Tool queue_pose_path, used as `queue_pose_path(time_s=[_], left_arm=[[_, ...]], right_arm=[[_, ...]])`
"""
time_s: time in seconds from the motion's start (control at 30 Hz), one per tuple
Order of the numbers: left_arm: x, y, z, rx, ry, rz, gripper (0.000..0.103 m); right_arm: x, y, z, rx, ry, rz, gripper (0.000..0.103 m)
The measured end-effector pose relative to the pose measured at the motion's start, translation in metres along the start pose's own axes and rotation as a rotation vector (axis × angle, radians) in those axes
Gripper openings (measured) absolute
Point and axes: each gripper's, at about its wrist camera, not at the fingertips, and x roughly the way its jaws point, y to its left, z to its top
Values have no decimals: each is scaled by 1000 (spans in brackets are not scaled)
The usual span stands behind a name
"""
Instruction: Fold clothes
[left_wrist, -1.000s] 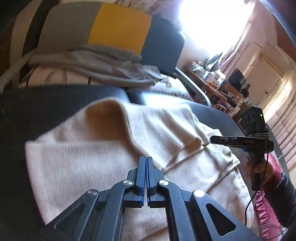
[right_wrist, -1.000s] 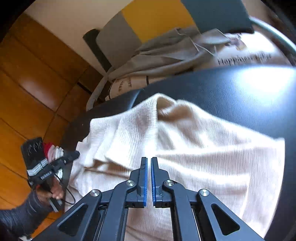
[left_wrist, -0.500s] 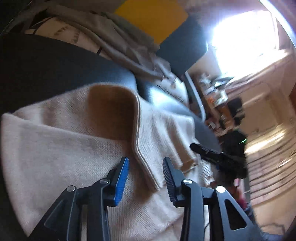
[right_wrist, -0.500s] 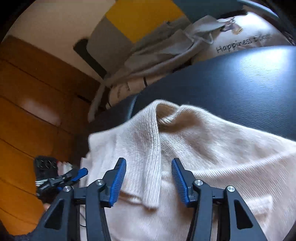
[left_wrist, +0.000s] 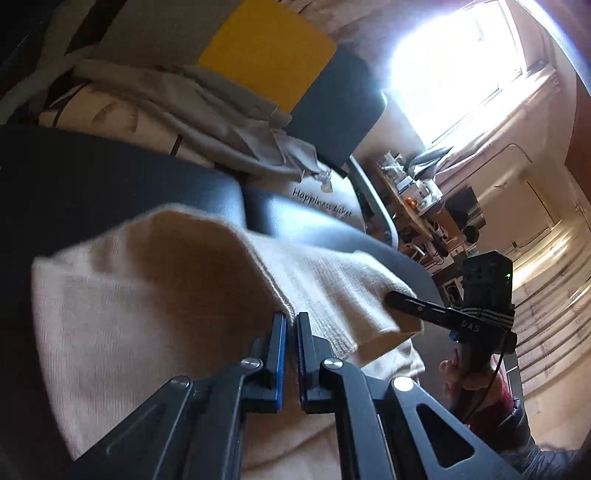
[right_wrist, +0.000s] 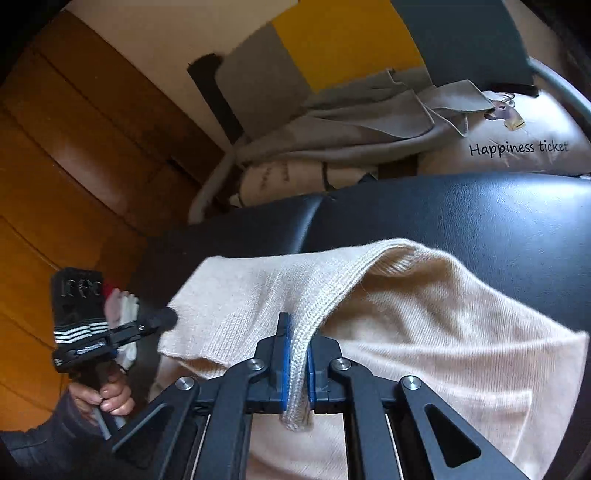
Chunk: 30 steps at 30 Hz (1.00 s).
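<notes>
Left wrist view showed my left gripper (left_wrist: 291, 325) clamped on the ribbed hem of the cream knit sweater (left_wrist: 140, 314), its jaws having just closed onto that edge at lower centre of the frame. The sweater lay spread over a black padded bench (left_wrist: 110, 184), with the pinched hem raised off the layer beneath. At the right of this frame I saw my right gripper (left_wrist: 391, 297), its black fingers against the same hem further along, and the hand (left_wrist: 461, 373) gripping its handle; whether those fingers pinched cloth I could not tell from here. Only this view took in the bright window (left_wrist: 454, 62) at upper right and a cluttered desk (left_wrist: 413, 192) below it.

Right wrist view settled that: the right gripper (right_wrist: 297, 354) had just closed too, and the ribbed hem ran between its blue pads (right_wrist: 283, 362), held fast. The left gripper (right_wrist: 162, 319) appeared at left, tip against the sweater's (right_wrist: 424, 325) far corner. This view alone showed the wooden floor (right_wrist: 55, 184) at left and, at upper right, a pale cushion printed "Happiness ticket" (right_wrist: 517, 147) under a grey garment (right_wrist: 351, 122).
</notes>
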Motion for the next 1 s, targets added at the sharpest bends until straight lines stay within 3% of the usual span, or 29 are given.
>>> queue_pose_path(time_s=[0.2, 0.37, 0.43, 0.53, 0.6, 0.7, 0.77, 0.83, 1.0], left_arm=[[9, 9, -35, -1, 74, 58, 4], [6, 9, -50, 19, 84, 101, 4], [0, 10, -47, 4, 68, 139, 7], [-11, 2, -33, 25, -1, 256, 16], [-20, -9, -21, 47, -71, 257, 19], [-14, -26, -2, 80, -112, 223, 22], [1, -35, 11, 112, -114, 235, 22], [16, -35, 19, 119, -96, 249, 22], [61, -19, 7, 171, 26, 377, 22]], right_arm=[[10, -17, -33, 70, 50, -41, 7], [15, -27, -53, 109, 73, -60, 7], [13, -27, -56, 112, 72, -69, 8], [8, -22, -57, 95, 66, -117, 10], [-2, -9, -52, 40, 26, -193, 12], [-15, 12, -38, -38, -88, -227, 14], [-13, 27, -24, -80, -139, -218, 33], [3, 36, -9, -102, -146, -208, 42], [53, 17, -5, -72, -53, -361, 45]])
